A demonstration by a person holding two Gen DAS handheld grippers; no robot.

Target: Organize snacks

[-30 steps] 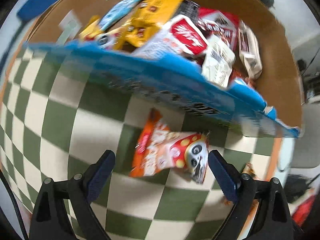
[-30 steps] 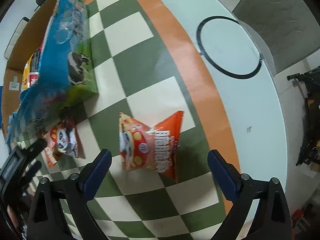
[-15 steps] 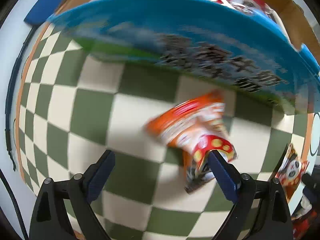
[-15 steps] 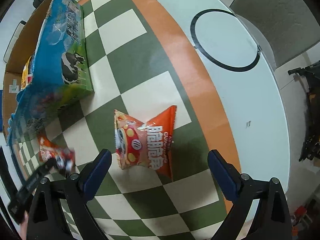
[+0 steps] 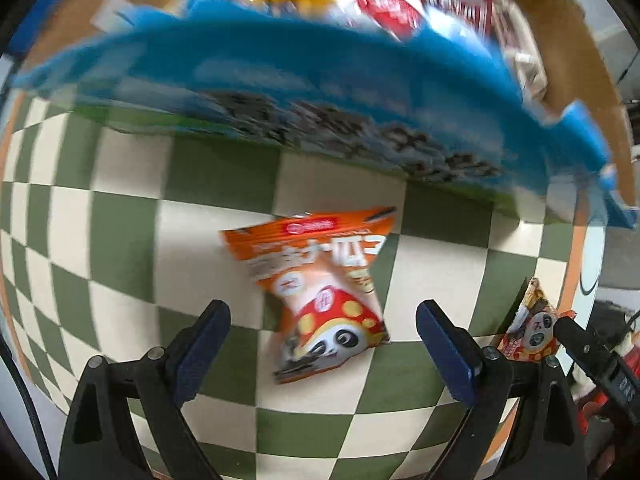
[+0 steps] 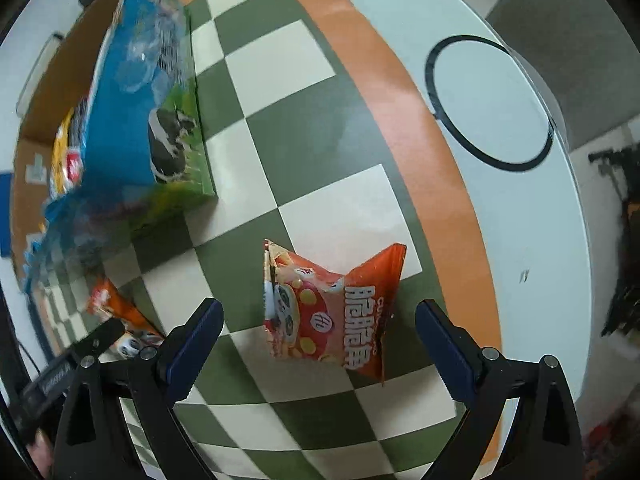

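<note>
An orange panda snack bag (image 5: 324, 296) lies on the checkered cloth, between and just beyond my open, empty left gripper (image 5: 323, 344). A second orange panda bag (image 6: 332, 308) lies just ahead of my open, empty right gripper (image 6: 318, 340); it also shows in the left wrist view (image 5: 530, 330). The first bag shows at the left of the right wrist view (image 6: 116, 312), beside the left gripper. A blue milk carton box (image 5: 320, 92) holds several snack packs (image 5: 384, 8) and stands beyond both bags; it also shows in the right wrist view (image 6: 144, 108).
The green and cream checkered cloth (image 6: 280, 92) has an orange border (image 6: 400, 92) and lies on a white round table (image 6: 532, 208) with a black ring mark (image 6: 490, 104). A brown cardboard flap (image 5: 592, 92) rises behind the box.
The left wrist view swung and moved; the orange bag now lies centred between the left fingers. The right gripper has moved a little closer to its bag.
</note>
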